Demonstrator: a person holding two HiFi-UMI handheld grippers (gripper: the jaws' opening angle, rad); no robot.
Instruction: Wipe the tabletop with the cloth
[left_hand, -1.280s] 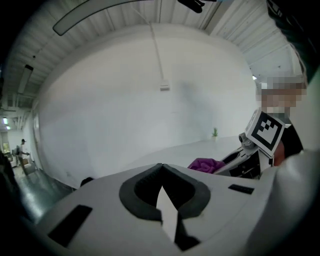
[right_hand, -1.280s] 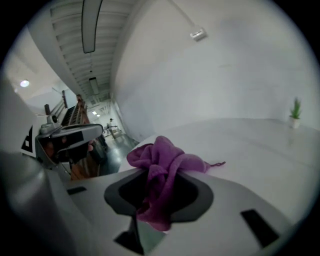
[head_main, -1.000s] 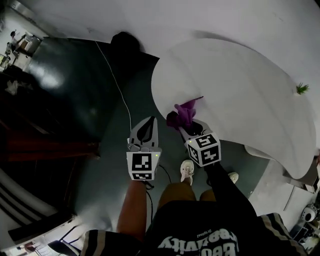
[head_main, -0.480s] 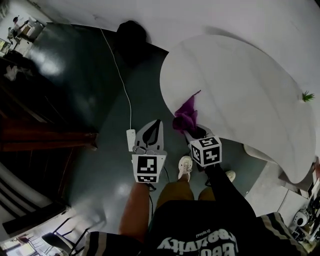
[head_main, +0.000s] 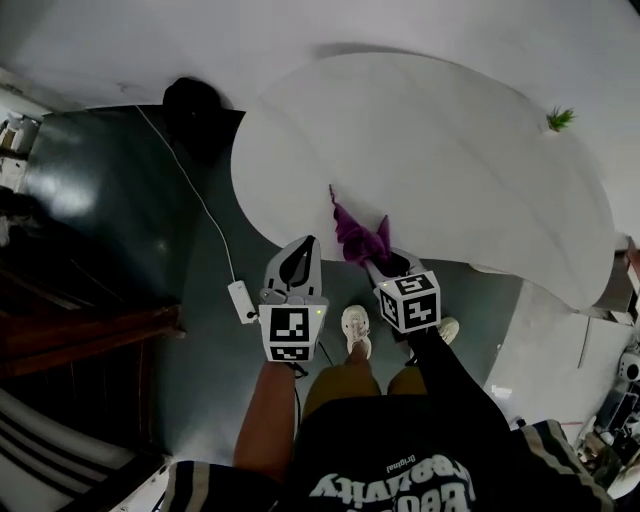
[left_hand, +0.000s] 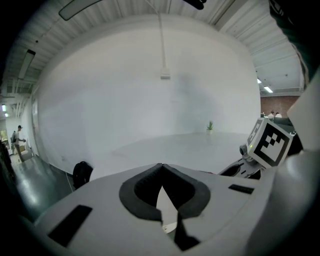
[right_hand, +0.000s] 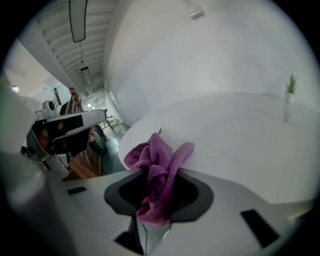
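Right gripper (head_main: 372, 256): jaws clamped on a bunched purple cloth (head_main: 355, 230) at the near edge of the white table (head_main: 450, 140). Left gripper (head_main: 306, 243): jaws together, empty, above the floor (head_main: 190, 290).

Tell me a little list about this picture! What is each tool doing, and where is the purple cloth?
Left tool: shut, holding nothing, beside the table over the dark floor
Right tool: shut on the cloth
Cloth: purple, bunched, sticking out past the tool at the table's near edge
Table: white, rounded, mostly bare
Plant: small, green, on the table's far side
Cloth touching the tabletop: cannot tell
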